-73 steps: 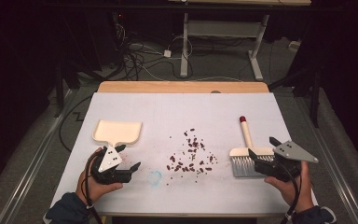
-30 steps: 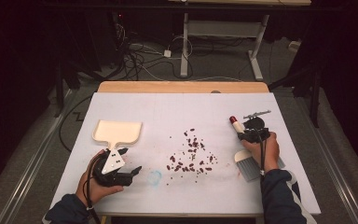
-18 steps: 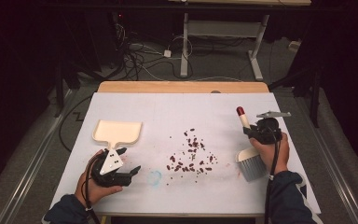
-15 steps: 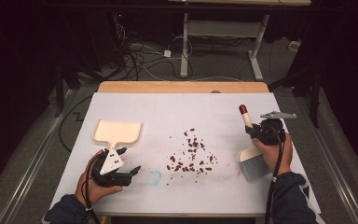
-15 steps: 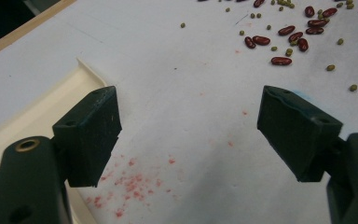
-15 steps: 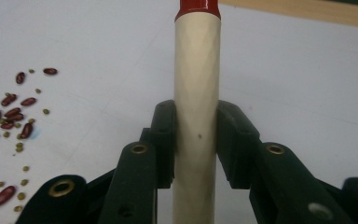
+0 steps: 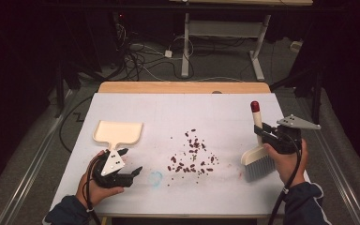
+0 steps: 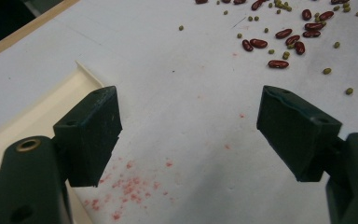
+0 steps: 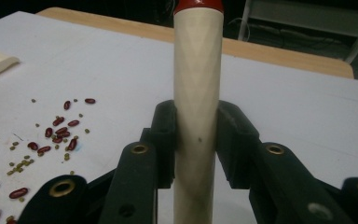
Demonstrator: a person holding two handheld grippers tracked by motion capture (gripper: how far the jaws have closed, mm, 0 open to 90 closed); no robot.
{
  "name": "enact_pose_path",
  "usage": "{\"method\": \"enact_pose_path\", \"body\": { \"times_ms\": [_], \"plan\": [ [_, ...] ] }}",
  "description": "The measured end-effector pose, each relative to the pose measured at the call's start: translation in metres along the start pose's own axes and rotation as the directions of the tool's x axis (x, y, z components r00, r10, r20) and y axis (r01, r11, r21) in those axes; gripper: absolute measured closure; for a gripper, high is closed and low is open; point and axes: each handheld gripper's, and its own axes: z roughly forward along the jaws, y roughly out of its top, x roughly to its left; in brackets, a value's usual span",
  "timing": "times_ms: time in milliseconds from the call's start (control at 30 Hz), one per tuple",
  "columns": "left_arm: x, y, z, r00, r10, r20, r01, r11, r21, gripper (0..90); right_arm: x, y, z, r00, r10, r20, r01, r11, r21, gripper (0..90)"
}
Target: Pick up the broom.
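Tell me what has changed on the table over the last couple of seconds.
The right gripper has closed on the brush by its handle, swung the handle from lying flat to pointing up and away, and shifted it slightly toward the table's right edge. The left gripper kept its place by the dustpan, jaws open. Dustpan and beans lie as before.
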Motion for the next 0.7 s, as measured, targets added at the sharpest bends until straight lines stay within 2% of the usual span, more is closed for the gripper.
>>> {"method": "enact_pose_path", "body": {
  "times_ms": [200,267,367,433,467,533,567,633,700],
  "plan": [
    [0.0,0.003,-0.001,0.9995,-0.028,0.015,0.028,0.9994,-0.022,21.3,0.009,0.004,-0.011,0.9997,-0.024,-0.009,0.023,0.999,-0.049,70.8],
    [-0.003,0.006,-0.001,0.9983,-0.048,0.033,0.049,0.9985,-0.026,21.5,0.013,0.006,-0.015,0.9996,-0.028,-0.005,0.027,0.997,-0.067,70.8],
    [-0.007,0.017,0.0,0.9962,-0.062,0.061,0.065,0.9961,-0.058,22.4,0.016,0.009,-0.018,0.9993,-0.036,-0.011,0.035,0.996,-0.082,70.8],
    [-0.012,0.028,0.0,0.9913,-0.076,0.107,0.086,0.9923,-0.089,22.5,0.027,0.011,-0.023,0.9992,-0.04,-0.006,0.039,0.994,-0.102,70.7],
    [-0.016,0.035,0.002,0.9883,-0.077,0.132,0.091,0.9907,-0.101,22.5,0.027,0.011,-0.023,0.9992,-0.04,-0.006,0.039,0.994,-0.102,70.7],
    [-0.028,0.049,0.005,0.9835,-0.052,0.173,0.073,0.9898,-0.122,22.6,0.041,0.014,-0.028,0.9982,-0.06,0.004,0.06,0.989,-0.133,70.7],
    [-0.035,0.057,0.008,0.9799,-0.04,0.195,0.067,0.9886,-0.135,22.6,0.041,0.014,-0.028,0.9982,-0.06,0.004,0.06,0.989,-0.133,70.7],
    [-0.05,0.073,0.013,0.9711,-0.009,0.239,0.047,0.987,-0.154,22.7,0.051,0.016,-0.029,0.9984,-0.056,-0.006,0.055,0.986,-0.159,70.7],
    [-0.064,0.089,0.02,0.9591,0.014,0.283,0.038,0.9836,-0.176,22.7,0.069,0.017,-0.029,0.9978,-0.063,-0.023,0.058,0.982,-0.182,70.7]
  ]
}}
